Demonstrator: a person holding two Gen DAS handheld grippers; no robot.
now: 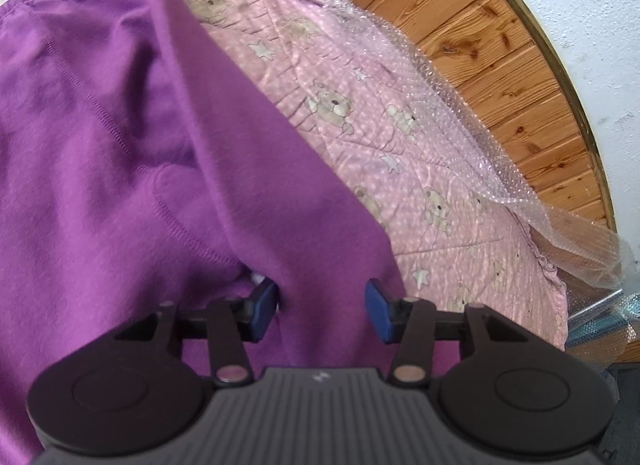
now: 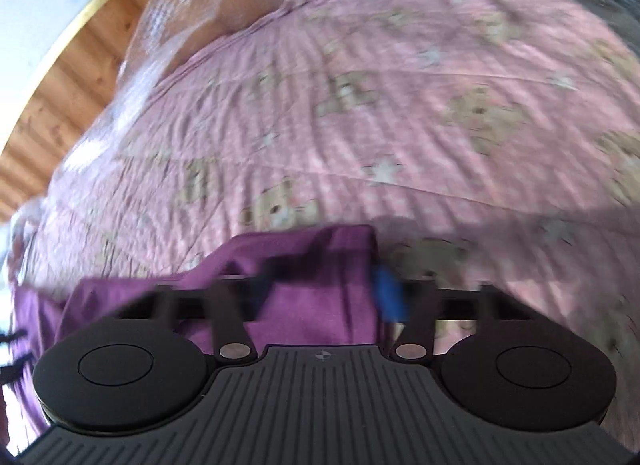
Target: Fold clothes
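A purple garment [image 1: 120, 137] lies spread on a pink bedspread [image 1: 360, 113] printed with teddy bears and stars. In the left wrist view my left gripper [image 1: 320, 309] is open, its blue pads [image 1: 378, 311] wide apart, with a raised fold of the purple fabric running between them. In the blurred right wrist view my right gripper [image 2: 328, 289] is open, with a bunched end of the purple garment [image 2: 312, 285] lying between its fingers above the pink bedspread [image 2: 400, 105]. The left finger is partly covered by cloth.
Bubble wrap [image 1: 460, 105] lies along the bedspread's far edge. Wooden floorboards [image 1: 480, 25] and a white wall [image 1: 592, 25] lie beyond. The wooden boards [image 2: 60, 77] and more bubble wrap [image 2: 168, 17] show in the right wrist view too.
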